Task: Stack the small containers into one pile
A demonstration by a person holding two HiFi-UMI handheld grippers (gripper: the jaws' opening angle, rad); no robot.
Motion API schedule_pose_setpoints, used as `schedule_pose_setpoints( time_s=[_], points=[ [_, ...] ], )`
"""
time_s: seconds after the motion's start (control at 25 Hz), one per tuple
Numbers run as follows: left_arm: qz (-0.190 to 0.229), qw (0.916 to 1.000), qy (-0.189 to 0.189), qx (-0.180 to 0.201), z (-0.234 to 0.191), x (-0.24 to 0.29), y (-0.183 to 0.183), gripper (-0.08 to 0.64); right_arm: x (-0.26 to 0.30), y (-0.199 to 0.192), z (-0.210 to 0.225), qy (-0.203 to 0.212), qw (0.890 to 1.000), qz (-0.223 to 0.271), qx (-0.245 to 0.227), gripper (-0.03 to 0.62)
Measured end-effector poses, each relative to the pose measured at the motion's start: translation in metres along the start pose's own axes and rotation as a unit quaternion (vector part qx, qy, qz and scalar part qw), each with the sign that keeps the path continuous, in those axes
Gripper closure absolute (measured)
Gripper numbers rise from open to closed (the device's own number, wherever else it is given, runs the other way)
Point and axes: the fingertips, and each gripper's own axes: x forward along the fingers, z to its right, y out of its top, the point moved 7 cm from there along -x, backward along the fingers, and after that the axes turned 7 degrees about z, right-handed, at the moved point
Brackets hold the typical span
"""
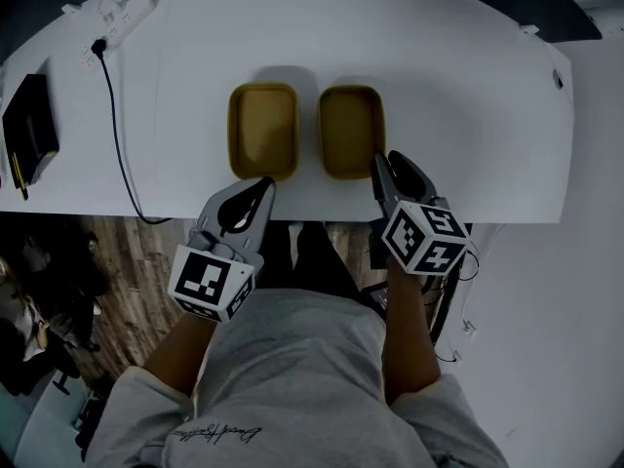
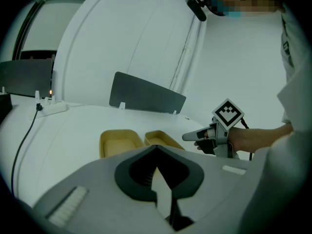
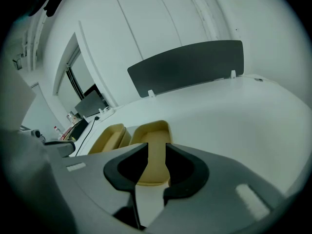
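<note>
Two shallow yellow containers stand side by side on the white table (image 1: pixel 468 115), the left one (image 1: pixel 262 130) and the right one (image 1: pixel 351 130), both upright and empty. My left gripper (image 1: pixel 265 185) hovers at the near edge of the left container (image 2: pixel 118 143), its tips touching and nothing between them (image 2: pixel 156 149). My right gripper (image 1: pixel 383 162) sits at the near right corner of the right container. Its jaws stand apart (image 3: pixel 157 147), and the right container (image 3: pixel 153 130) shows through the gap, not pinched. The left container (image 3: pixel 111 136) lies beside it.
A power strip (image 1: pixel 117 13) and its black cable (image 1: pixel 115 125) run along the table's left side, near a black device (image 1: pixel 29 125). A grey divider panel (image 2: pixel 146 95) stands at the far edge. The table's near edge is just under both grippers.
</note>
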Motion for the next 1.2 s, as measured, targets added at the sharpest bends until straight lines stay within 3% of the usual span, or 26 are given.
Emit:
schedule_pose_setpoints(
  time_s=[0.32, 0.88, 1.2],
  points=[
    [-0.005, 0.9999, 0.007, -0.008, 0.011, 0.008, -0.010, 0.558, 0.014, -0.009, 0.028, -0.009, 1.000, -0.027, -0.009, 0.446],
    [-0.019, 0.9993, 0.022, -0.023, 0.003, 0.008, -0.023, 0.558, 0.041, -0.026, 0.031, -0.006, 0.998, -0.058, -0.006, 0.447],
    [-0.020, 0.9992, 0.025, -0.024, 0.002, 0.008, -0.026, 0.558, 0.042, -0.027, 0.035, -0.035, 0.998, -0.056, -0.011, 0.559]
  ],
)
